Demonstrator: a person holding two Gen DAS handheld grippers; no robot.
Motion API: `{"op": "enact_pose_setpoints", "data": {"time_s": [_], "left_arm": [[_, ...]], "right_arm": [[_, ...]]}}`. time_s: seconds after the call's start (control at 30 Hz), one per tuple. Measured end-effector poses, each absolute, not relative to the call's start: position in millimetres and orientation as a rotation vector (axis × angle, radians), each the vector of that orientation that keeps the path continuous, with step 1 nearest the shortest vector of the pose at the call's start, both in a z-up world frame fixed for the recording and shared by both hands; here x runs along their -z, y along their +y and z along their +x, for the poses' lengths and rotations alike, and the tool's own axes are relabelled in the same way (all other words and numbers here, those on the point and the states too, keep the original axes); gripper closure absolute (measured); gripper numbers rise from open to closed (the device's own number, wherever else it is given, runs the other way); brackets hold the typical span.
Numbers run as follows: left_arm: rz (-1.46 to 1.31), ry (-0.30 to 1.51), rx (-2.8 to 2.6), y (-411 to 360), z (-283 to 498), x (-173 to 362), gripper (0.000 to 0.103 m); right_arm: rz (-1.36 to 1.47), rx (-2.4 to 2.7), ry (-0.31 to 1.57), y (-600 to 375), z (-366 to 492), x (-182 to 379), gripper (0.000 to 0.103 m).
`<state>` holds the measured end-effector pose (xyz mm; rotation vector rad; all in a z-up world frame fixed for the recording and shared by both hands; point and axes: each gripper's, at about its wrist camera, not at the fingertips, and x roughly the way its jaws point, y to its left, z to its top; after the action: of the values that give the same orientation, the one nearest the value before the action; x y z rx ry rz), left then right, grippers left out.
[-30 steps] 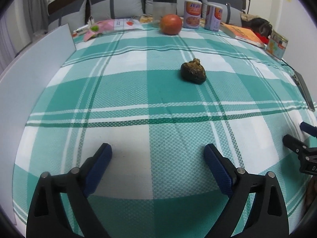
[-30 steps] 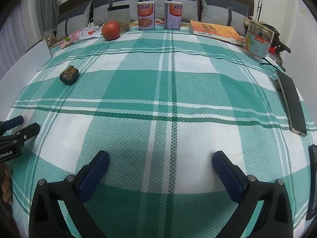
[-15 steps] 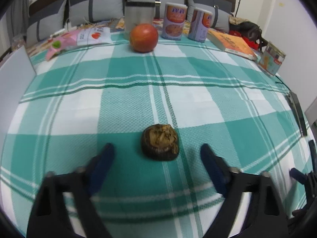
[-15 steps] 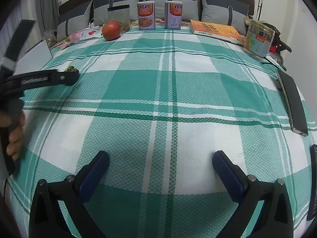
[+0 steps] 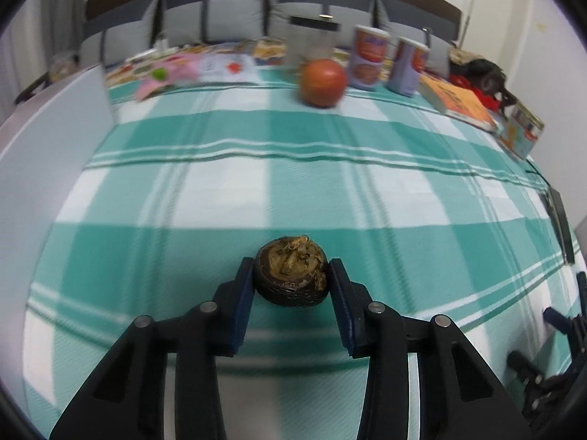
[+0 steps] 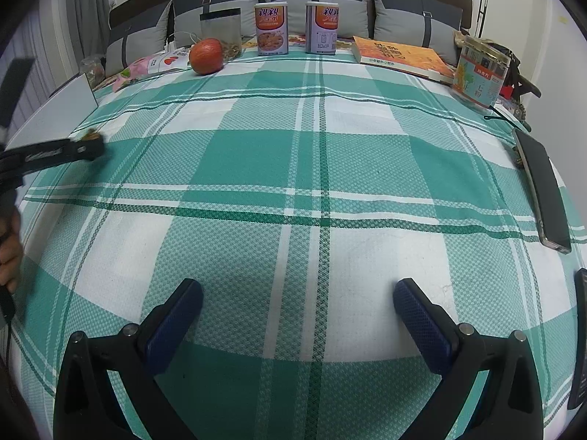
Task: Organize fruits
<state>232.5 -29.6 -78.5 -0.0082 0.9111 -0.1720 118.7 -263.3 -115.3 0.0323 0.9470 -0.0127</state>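
while the left tool [image 5: 291,275] closes its blue pads [image 5: 244,293] around the dark wrinkled fruit [image 5: 291,271], the pads stand just at the fruit's two sides, the left one touching it and the right one at its edge with barely any gap showing. the fruit sits on the green-and-white checked cloth [image 5: 330,201], brown crumpled top facing up, on a green square toward the near side of the cloth. far across the cloth, well apart from it, the round orange-red fruit [image 5: 323,82] rests near the back edge, just in front of a clear jar [image 5: 312,42] and just beside two tall cans [image 5: 368,57].

from the right wrist view, the right tool [image 6: 298,310] hangs released, its pads wide apart over a white square of cloth with nothing between them. the left tool shows at the far left edge there, a black arm reaching in, with a bit of the dark fruit visible at its tip and a hand [image 6: 9,253] gripping below. an orange book [image 6: 401,58] lies at the back right, a printed tin [image 6: 480,73] stands beside it, and a dark flat device [image 6: 543,190] lies along the right edge. a white board [image 6: 55,113] stands at the left, grey cushions [image 6: 312,0] line the back.
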Motion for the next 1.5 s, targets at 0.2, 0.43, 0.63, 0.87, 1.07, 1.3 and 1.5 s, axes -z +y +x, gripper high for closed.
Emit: {"op": "enact_pose_setpoints", "data": {"time_s": [0.2,0.43,0.63,0.87,1.07,1.3,1.5], "left_arm": [[0.013,0.931,0.113,-4,223,91,0.059],[0.022,0.927,0.055,9,222,102,0.012],[0.034,0.931,0.060,6,223,103,0.008],[0.030,0.930,0.061,7,222,104,0.008],[0.030,0.930,0.061,6,222,104,0.007],[0.034,0.930,0.059,6,222,104,0.007],[0.035,0.930,0.059,6,223,104,0.007]], "right_arm": [[0.033,0.013,0.947,-263,119,115,0.000],[0.033,0.013,0.947,-263,119,115,0.000],[0.032,0.017,0.957,-261,119,114,0.000],[0.051,-0.125,0.934,-235,202,74,0.000],[0.066,-0.283,0.834,-191,346,59,0.000],[-0.093,-0.160,0.878,-114,460,67,0.001],[-0.078,-0.137,0.942,-116,480,80,0.043]]}}
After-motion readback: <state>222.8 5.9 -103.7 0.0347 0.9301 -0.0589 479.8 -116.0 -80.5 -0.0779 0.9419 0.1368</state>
